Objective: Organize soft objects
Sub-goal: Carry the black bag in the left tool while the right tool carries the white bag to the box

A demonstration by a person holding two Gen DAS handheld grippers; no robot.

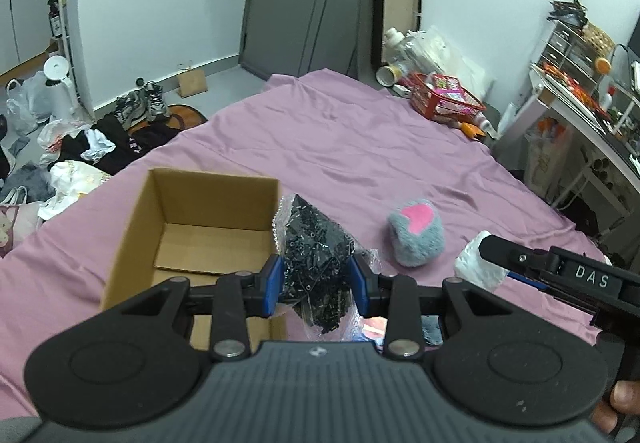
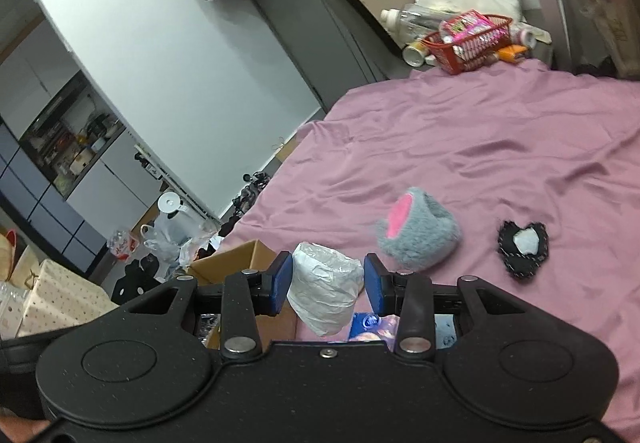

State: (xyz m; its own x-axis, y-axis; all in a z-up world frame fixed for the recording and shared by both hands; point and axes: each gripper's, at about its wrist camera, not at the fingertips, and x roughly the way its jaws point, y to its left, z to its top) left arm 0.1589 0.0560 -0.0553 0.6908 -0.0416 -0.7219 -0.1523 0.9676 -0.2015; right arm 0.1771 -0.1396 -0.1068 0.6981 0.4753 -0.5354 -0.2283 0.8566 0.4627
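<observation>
Left gripper (image 1: pixel 316 285) clamps a clear bag of black bits (image 1: pixel 316 263) just right of the open brown cardboard box (image 1: pixel 208 203). Right gripper (image 2: pixel 326 283) pinches a crumpled white bundle (image 2: pixel 324 291); a grey-pink plush cube (image 2: pixel 418 233) lies beyond the box on the mauve bedsheet (image 2: pixel 480 131).

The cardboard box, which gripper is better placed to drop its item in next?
Left. The left gripper holds the bag of black pieces right beside the open cardboard box. The right gripper holds the white bundle farther from the box, so it would likely go second.
</observation>
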